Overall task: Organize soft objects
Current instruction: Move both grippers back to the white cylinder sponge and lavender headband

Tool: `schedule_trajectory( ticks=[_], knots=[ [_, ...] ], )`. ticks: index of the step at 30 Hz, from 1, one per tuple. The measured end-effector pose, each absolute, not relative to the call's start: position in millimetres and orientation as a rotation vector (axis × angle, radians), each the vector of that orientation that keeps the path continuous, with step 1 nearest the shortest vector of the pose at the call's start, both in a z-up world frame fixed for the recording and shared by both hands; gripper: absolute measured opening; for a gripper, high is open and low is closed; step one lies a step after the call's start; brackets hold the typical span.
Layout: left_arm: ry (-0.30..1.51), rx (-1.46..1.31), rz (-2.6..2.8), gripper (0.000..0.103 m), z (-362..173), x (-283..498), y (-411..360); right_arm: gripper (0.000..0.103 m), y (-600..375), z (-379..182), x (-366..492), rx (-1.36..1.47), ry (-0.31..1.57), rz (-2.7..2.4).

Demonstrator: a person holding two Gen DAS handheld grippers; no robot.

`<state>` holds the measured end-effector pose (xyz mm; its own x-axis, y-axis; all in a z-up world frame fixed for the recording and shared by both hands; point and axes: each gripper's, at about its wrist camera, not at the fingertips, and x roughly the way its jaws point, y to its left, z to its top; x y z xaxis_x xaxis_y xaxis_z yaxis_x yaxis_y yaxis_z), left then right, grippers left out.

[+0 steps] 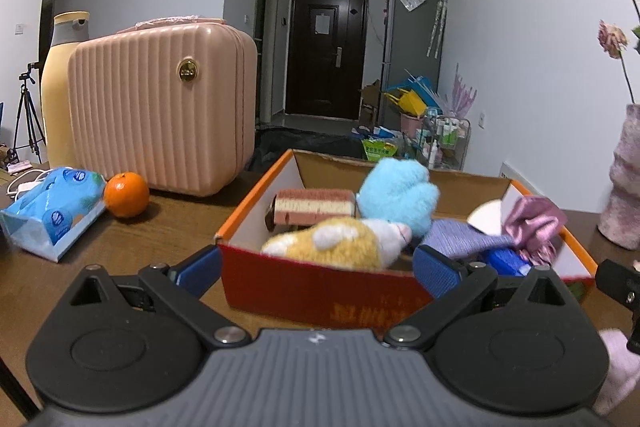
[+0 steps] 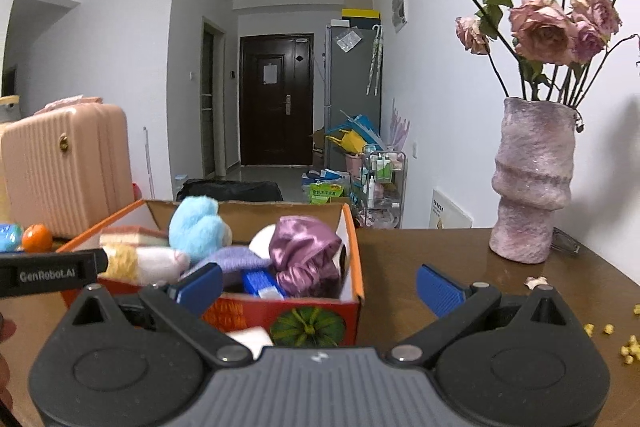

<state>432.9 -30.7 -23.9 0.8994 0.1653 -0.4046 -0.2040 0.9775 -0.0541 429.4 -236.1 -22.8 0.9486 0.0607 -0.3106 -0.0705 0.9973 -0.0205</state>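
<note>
Soft toys lay inside the orange box on the table. Only our right view showed the flower vase fully. Both our left gripper and right gripper hung wide apart, holding nothing.

Yellow-white plush was motion-blurred, its lower part hidden behind the box's near wall. Blue item mostly buried under purple cloth; couldn't identify it. Pink-white soft object was cut off at the right edge, behind the left gripper body. Box print unreadable. Tissue pack was clipped by the frame edge.
</note>
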Motion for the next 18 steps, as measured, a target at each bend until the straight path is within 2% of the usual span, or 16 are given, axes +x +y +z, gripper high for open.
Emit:
schedule_trajectory(
  ticks=[18],
  knots=[
    [0.516,-0.063,0.068,0.103,-37.6,367.2,-44.8,0.103,-272.6,-47.0,349.0,-0.109,0.395,0.079]
  ],
)
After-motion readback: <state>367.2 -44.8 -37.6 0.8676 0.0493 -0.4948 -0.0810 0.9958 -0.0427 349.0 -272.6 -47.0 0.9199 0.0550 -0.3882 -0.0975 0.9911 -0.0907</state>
